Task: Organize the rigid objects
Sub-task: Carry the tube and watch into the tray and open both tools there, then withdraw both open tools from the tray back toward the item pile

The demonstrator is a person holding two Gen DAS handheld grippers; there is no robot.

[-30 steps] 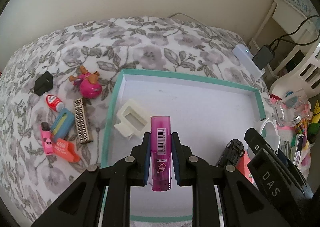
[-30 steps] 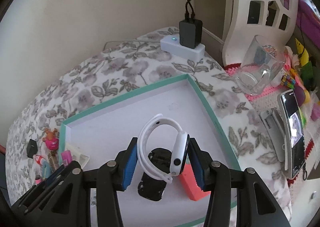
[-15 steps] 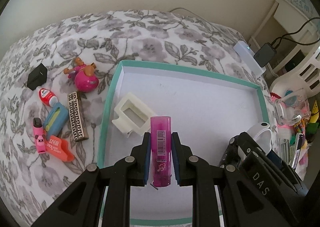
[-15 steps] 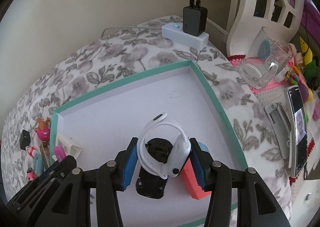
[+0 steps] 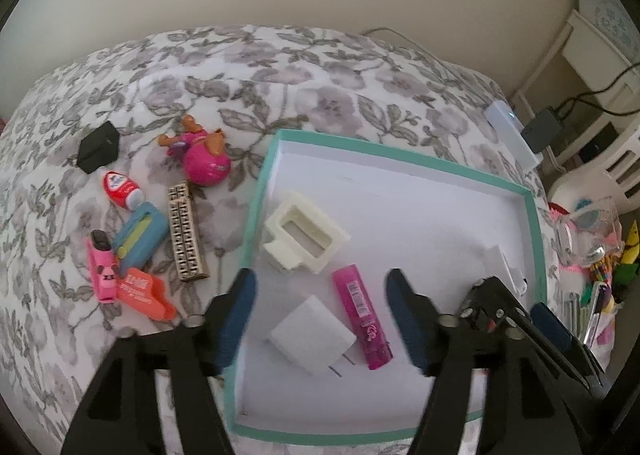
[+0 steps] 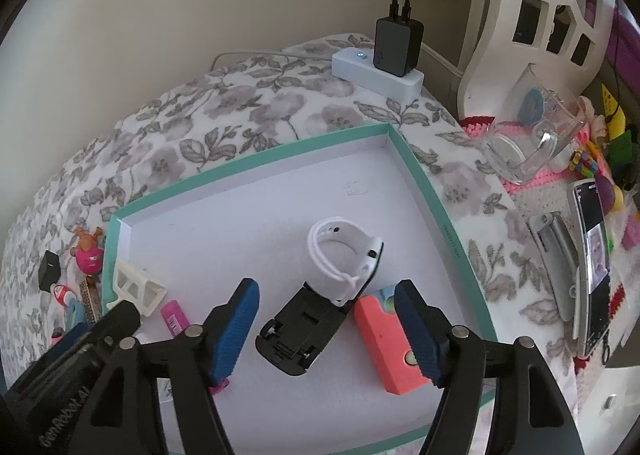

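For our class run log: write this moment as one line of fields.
left gripper: open | right gripper: open | pink tube: in tray | white watch: in tray

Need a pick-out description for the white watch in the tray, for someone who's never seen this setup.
Find the teal-rimmed tray on the floral bedspread. Near its right side, a black folding stand lies flat beside a coral block. The watch leans on the stand's far end: the only white looped band there, closed in a ring.
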